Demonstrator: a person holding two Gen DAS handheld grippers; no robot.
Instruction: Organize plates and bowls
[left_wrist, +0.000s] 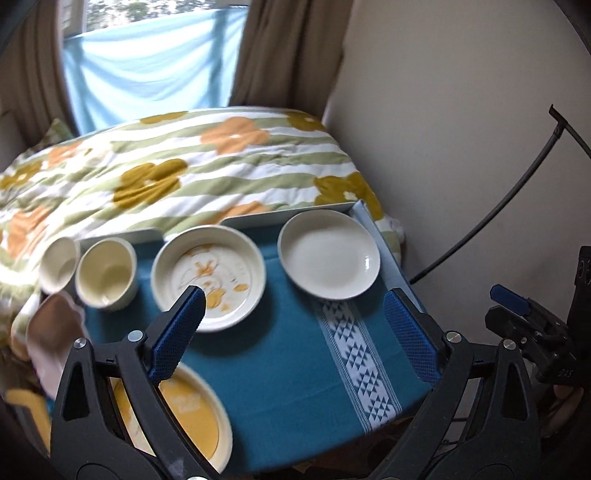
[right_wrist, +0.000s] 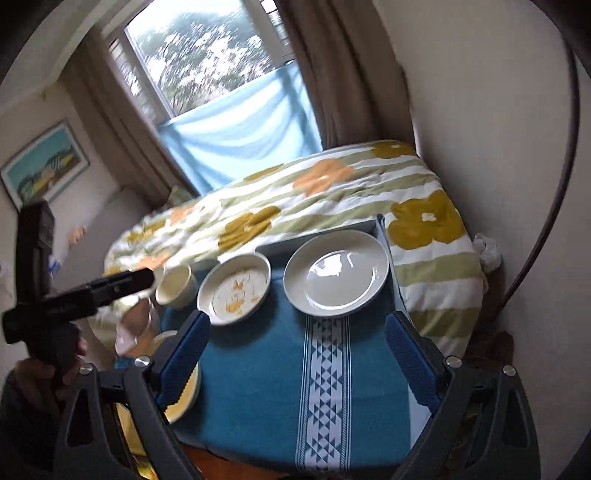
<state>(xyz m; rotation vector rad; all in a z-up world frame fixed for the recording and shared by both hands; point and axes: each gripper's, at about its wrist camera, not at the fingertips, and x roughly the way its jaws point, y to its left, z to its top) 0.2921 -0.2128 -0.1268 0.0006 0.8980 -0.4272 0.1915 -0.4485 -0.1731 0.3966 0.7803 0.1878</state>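
Left gripper: nearest the lens in left wrist view, jaws spread wide, nothing btwn the blue pads, hangs above the cloth
Right gripper: jaws wide apart too, empty, above the cloth; its black body also shows at right edge of left wrist view
Yellow plate: near-left corner of table, partly hidden behind left finger of left gripper; cream rim, yellow centre w/ pale print
Cloth: teal, white patterned band running front to back, covers the table top
Patterned bowl: mid-left at far side, shallow, cream, orange marks inside; upright, apart from its neighbours
White plate: far right corner, plain, empty, just beside the tray wall
Cup A: cream, upright, left of patterned bowl, close to it but not touching
Cup B: further left, at table edge, just beside cup A; blurred, can't tell if they touch
Pink object: blurred, left edge btwn cups and yellow plate; can't tell what it is
Tray: pale raised rim along far + right edges of table
Bed: behind table, duvet w/ green stripes + orange/mustard flowers
Hand: person's, low left in right wrist view, holding the left gripper's black handle
Bkgd: window w/ light-blue fabric across lower part, brown curtains, framed picture on left wall
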